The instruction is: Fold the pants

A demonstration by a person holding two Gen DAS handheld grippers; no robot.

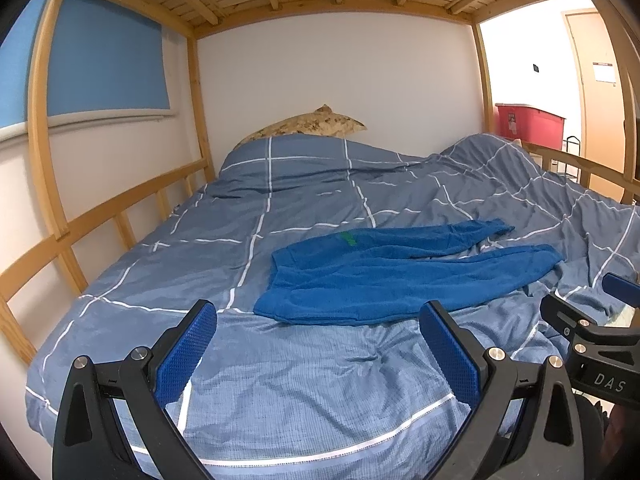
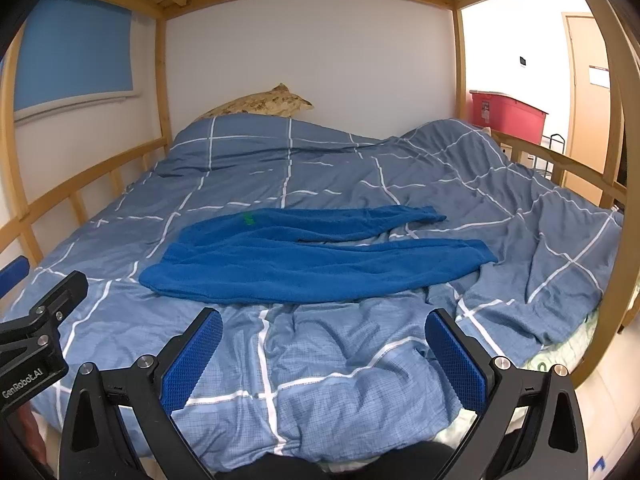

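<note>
A wooden bunk bed frame (image 1: 40, 184) fills both views, its slatted upper deck overhead and a railing along the wall side. Over the mattress spreads a grey-blue duvet (image 1: 256, 392) with a white grid pattern, rumpled toward the near edge and heaped up at the far right corner. At the head of the bed a tan mottled pillow (image 1: 308, 126) pokes out from under the duvet. Past the right post stands a red storage bin (image 2: 506, 114) near a door.

The blue pants (image 2: 304, 256) lie flat on the duvet about the middle of the bed, waistband toward the left side, both legs stretched toward the right side and slightly parted; a small green tag (image 2: 249, 219) shows near the waist.

The left gripper (image 1: 316, 354) hangs over the near edge of the bed, its blue-padded fingers spread wide and holding nothing; the pants' waist end lies just beyond its fingertips, not touching. The right gripper (image 2: 324, 360) also stands wide apart and empty above the near edge, with the pants' near leg running across just ahead of it, clear of the pads.
</note>
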